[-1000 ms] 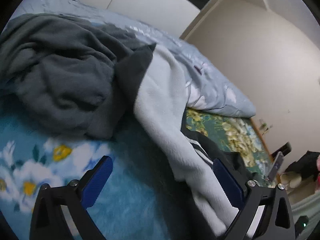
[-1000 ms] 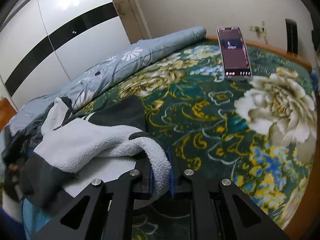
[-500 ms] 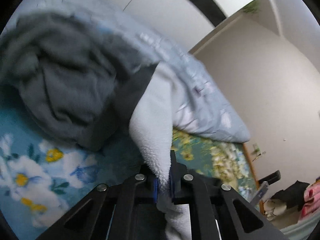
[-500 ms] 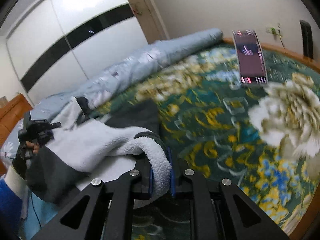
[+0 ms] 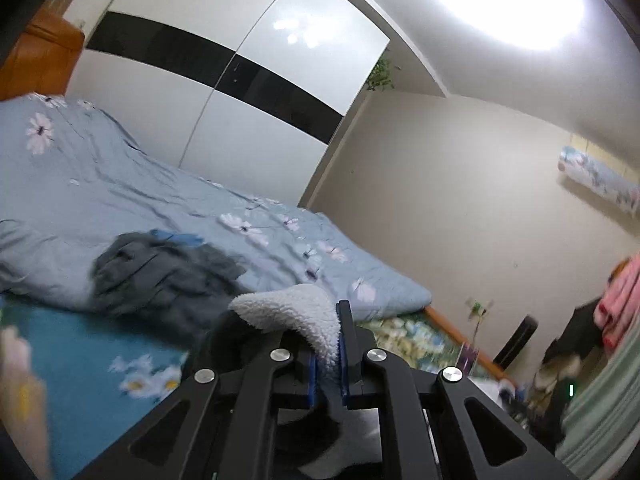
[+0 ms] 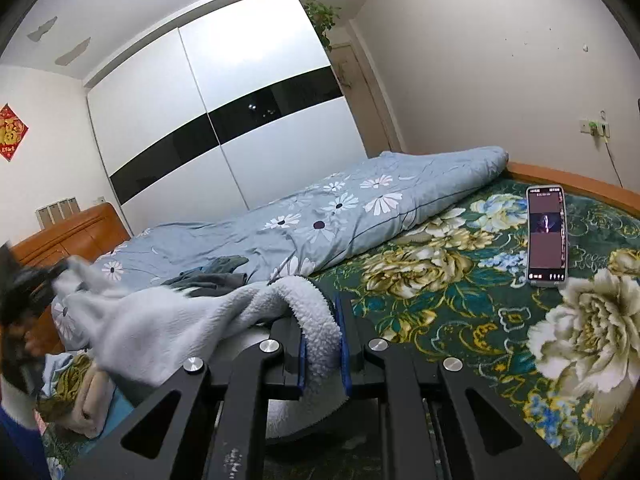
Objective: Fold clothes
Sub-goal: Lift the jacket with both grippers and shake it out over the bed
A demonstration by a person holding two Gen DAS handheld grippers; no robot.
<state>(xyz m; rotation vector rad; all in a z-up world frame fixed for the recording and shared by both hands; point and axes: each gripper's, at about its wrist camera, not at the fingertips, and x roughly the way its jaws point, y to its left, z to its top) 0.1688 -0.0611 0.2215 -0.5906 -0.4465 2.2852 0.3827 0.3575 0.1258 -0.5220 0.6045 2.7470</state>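
Observation:
A white fleece garment with dark trim (image 6: 160,320) hangs stretched in the air between my two grippers, above the bed. My left gripper (image 5: 329,360) is shut on one fluffy edge of the white fleece garment (image 5: 296,312). My right gripper (image 6: 323,354) is shut on another edge, which curls over its blue pads. In the right wrist view the left gripper (image 6: 36,284) shows blurred at the far left, in a person's hand, with the fleece running from it. A crumpled dark grey garment (image 5: 160,272) lies on the bed behind.
A light blue flowered duvet (image 6: 340,216) lies rolled along the far side of the bed. A phone (image 6: 546,236) stands propped on the green flowered bedspread (image 6: 460,300). Folded cloth (image 6: 76,396) sits at the lower left. A white wardrobe (image 6: 224,120) stands behind.
My left gripper closed on the fleece edge, then swung up and away from the bed. My right gripper rose too, still gripping. The fleece now hangs stretched between them.

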